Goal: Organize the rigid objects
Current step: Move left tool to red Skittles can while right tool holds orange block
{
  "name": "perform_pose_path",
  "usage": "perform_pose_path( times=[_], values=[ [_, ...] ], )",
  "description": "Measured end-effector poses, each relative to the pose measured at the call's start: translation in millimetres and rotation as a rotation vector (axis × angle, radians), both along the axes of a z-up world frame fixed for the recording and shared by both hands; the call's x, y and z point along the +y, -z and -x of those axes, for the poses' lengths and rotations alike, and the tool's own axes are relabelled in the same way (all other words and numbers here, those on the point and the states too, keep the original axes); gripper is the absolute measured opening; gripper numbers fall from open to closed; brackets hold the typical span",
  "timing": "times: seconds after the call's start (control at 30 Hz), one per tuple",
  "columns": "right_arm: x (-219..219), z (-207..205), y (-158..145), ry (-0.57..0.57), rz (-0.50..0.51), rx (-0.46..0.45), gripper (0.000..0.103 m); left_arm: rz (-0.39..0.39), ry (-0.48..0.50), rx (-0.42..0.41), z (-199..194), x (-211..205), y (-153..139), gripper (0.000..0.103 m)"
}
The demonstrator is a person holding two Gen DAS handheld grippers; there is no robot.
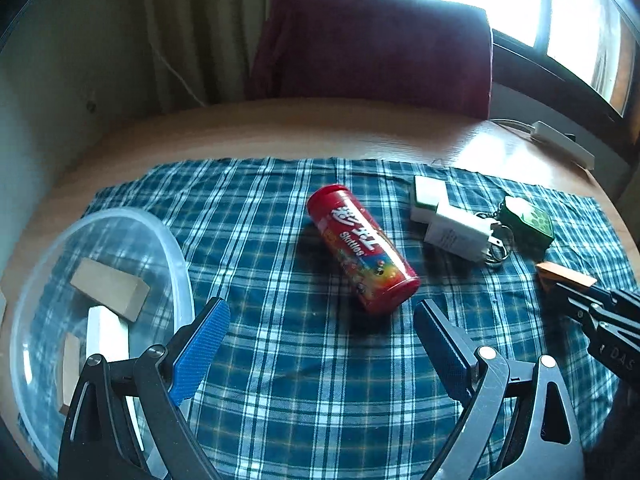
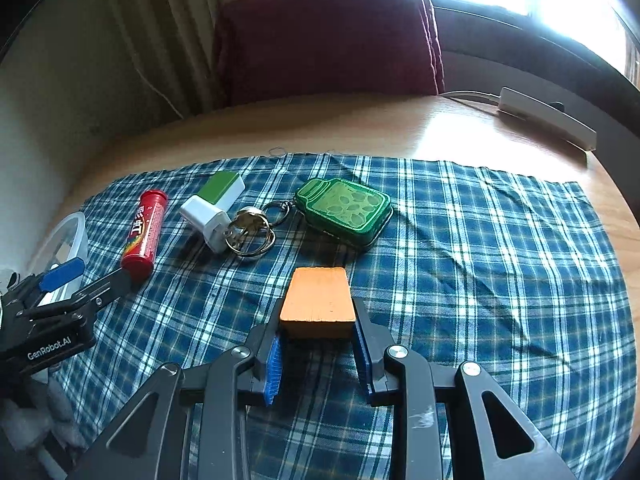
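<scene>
My right gripper [image 2: 318, 336] is shut on an orange wooden block [image 2: 319, 300], held over the blue plaid cloth [image 2: 480, 264]; the block [image 1: 564, 276] also shows at the right edge of the left wrist view. My left gripper [image 1: 322, 312] is open, its fingers spread either side of the near end of a red Skittles tube [image 1: 362, 248] lying on the cloth. A clear plastic bowl [image 1: 182, 264] at the left holds wooden and white blocks [image 1: 110, 288]. A white charger [image 2: 206, 222], a green-and-white block [image 2: 222, 190], key rings [image 2: 250, 232] and a green jar-shaped tin [image 2: 344, 210] lie further back.
The cloth [image 1: 280, 380] covers a round wooden table [image 1: 280, 128]. A dark red chair back [image 1: 372, 44] stands behind the table. A white power strip [image 2: 548, 118] lies at the table's far right, near a bright window.
</scene>
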State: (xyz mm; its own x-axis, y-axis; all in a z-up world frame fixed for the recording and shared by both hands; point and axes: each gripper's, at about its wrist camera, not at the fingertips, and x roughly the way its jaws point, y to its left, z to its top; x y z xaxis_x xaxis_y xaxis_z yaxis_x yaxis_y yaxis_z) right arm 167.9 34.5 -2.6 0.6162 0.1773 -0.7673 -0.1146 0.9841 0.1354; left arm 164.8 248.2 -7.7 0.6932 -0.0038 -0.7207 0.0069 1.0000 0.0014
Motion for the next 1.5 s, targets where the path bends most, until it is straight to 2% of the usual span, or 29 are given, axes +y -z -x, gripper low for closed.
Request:
perform_pose_path(
  times=[0.13,0.27,0.33,0.47,0.63,0.7,0.8,0.9,1.0,1.3,1.5],
  values=[
    [0.8,0.8,-0.5,0.003,-0.01,0.005,0.032,-0.075,-0.012,-0.031,2.1,-0.6,-1.1,0.094],
    [2.2,0.6,-0.9,0.01,-0.013,0.006,0.032,-0.251,-0.022,-0.082,4.0,-14.6,-0.2,0.094],
    [1.6,0.2,-0.7,0.008,-0.012,0.006,0.032,-0.302,-0.01,-0.076,1.6,-20.7,4.2,0.094],
    [1.5,0.4,-0.6,0.01,-0.018,0.008,0.032,-0.277,0.008,-0.019,-9.3,-21.6,8.1,0.094],
    [0.6,-0.5,-0.5,0.009,-0.017,0.007,0.032,-0.089,0.087,0.08,-31.4,-17.9,4.6,0.094],
    [0.3,-0.8,-0.5,0.008,-0.019,0.008,0.032,-0.073,0.102,0.104,-42.1,-21.1,3.8,0.094],
    [0.4,0.9,-0.9,0.014,-0.021,0.007,0.032,-0.106,0.109,0.118,-60.6,-25.4,1.4,0.094],
    [-0.4,1.7,-1.0,0.015,-0.022,0.007,0.032,-0.103,0.118,0.151,-77.0,-22.5,-1.6,0.094],
    [0.4,1.8,-0.8,0.019,-0.025,0.009,0.032,-0.099,0.18,0.185,-88.4,-21.5,-5.6,0.094],
    [0.5,1.4,-0.8,0.022,-0.03,0.009,0.032,-0.334,0.427,0.178,-101.5,-61.3,-20.7,0.094],
    [0.0,1.2,-0.7,0.021,-0.03,0.009,0.032,-0.367,0.516,0.179,-118.2,-71.0,-29.5,0.094]
  ],
)
